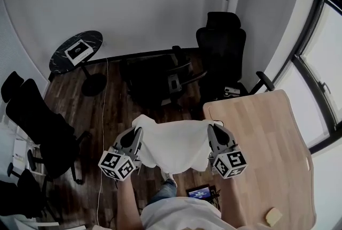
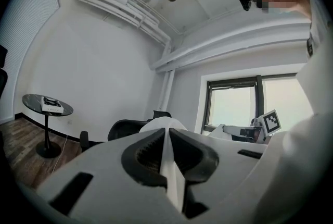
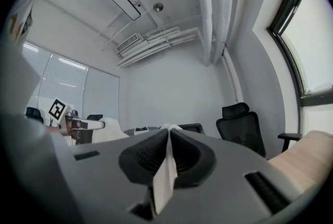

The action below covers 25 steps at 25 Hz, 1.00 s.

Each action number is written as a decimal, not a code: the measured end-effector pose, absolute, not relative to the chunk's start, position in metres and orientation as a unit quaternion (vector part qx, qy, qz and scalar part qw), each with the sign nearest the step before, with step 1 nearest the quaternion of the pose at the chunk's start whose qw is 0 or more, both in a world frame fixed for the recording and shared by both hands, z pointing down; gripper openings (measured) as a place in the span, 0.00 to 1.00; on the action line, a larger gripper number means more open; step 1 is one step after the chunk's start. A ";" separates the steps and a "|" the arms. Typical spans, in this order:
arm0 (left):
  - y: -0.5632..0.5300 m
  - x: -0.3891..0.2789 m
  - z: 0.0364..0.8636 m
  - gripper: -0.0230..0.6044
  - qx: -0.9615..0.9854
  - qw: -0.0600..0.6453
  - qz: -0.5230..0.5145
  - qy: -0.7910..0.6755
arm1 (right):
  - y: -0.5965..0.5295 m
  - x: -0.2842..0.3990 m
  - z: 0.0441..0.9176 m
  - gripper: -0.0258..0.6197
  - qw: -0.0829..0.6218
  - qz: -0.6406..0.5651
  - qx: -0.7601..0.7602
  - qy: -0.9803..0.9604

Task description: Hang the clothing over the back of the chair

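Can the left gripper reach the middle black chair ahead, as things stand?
Probably yes: the left gripper, shut on the white garment, has only floor between it and that chair.

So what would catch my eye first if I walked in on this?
A white garment hangs stretched in mid-air at the centre, its upper corners pinched in the left gripper and the right gripper. Beyond it stands a tall black office chair, and a pale wooden table fills the lower right.
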<state>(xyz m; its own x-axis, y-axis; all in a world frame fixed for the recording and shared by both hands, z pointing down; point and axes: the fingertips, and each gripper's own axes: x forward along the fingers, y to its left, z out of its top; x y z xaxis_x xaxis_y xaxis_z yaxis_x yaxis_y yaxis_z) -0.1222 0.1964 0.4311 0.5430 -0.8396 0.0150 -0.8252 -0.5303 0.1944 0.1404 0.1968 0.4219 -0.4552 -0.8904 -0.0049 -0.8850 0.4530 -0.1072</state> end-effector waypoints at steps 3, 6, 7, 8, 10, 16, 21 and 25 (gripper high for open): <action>0.144 -0.129 0.438 0.09 0.872 0.104 -0.037 -0.476 | 0.152 0.135 0.425 0.07 0.026 -0.048 -0.525 0.850; 0.099 -0.125 0.443 0.09 0.885 0.105 -0.036 -0.452 | 0.108 0.133 0.435 0.07 0.012 -0.057 -0.532 0.845; 0.087 -0.123 0.444 0.09 0.890 0.103 -0.035 -0.442 | 0.094 0.134 0.439 0.07 0.008 -0.062 -0.536 0.842; 0.075 -0.122 0.445 0.09 0.894 0.102 -0.035 -0.435 | 0.081 0.134 0.441 0.07 0.006 -0.066 -0.539 0.840; 0.049 -0.123 0.446 0.09 0.898 0.100 -0.033 -0.428 | 0.055 0.134 0.444 0.07 0.005 -0.069 -0.543 0.837; -0.022 -0.135 0.444 0.09 0.905 0.101 -0.036 -0.411 | -0.012 0.135 0.445 0.07 0.000 -0.068 -0.567 0.821; -0.062 -0.139 0.435 0.09 0.912 0.090 -0.048 -0.398 | -0.047 0.137 0.433 0.07 0.013 -0.058 -0.584 0.810; -0.073 -0.141 0.436 0.09 0.912 0.094 -0.052 -0.396 | -0.060 0.132 0.430 0.07 0.010 -0.054 -0.585 0.809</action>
